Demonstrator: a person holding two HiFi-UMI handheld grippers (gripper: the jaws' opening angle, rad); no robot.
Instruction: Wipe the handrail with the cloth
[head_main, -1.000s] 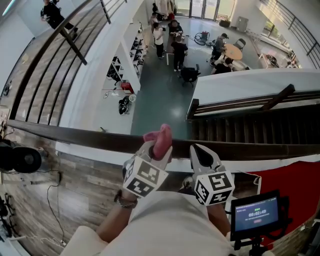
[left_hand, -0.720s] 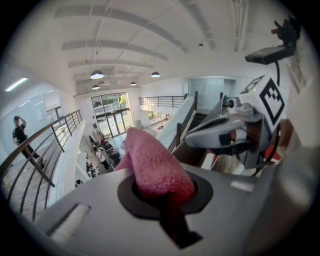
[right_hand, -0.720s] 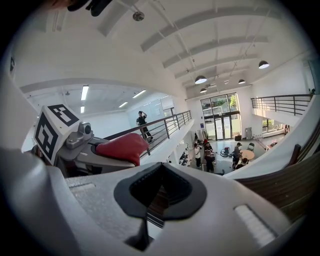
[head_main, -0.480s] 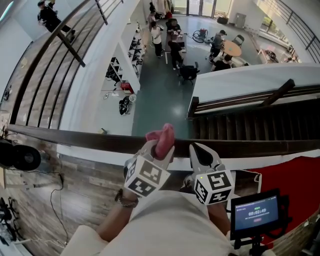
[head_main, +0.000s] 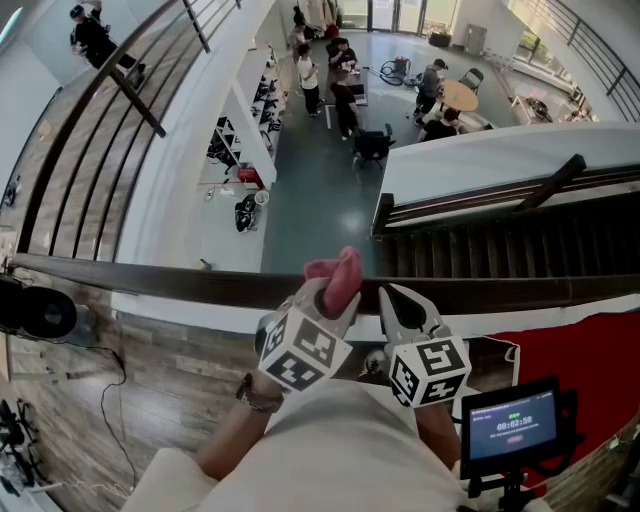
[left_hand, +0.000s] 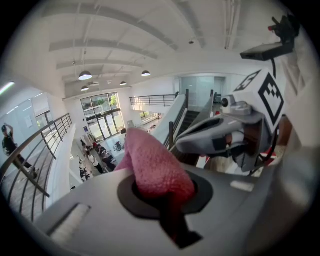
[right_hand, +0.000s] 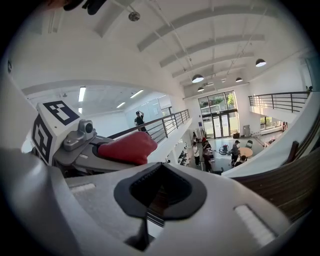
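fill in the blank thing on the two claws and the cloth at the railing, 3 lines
The left claw is shut on a ____ cloth.
The right claw is shut with ____ between its jaws.
In the head view, the cloth's tip lies over the dark handrail, to the ____ of the right claw.
Missing words: pink; nothing; left

The cloth (head_main: 340, 275) hides a short stretch of the handrail (head_main: 150, 280).
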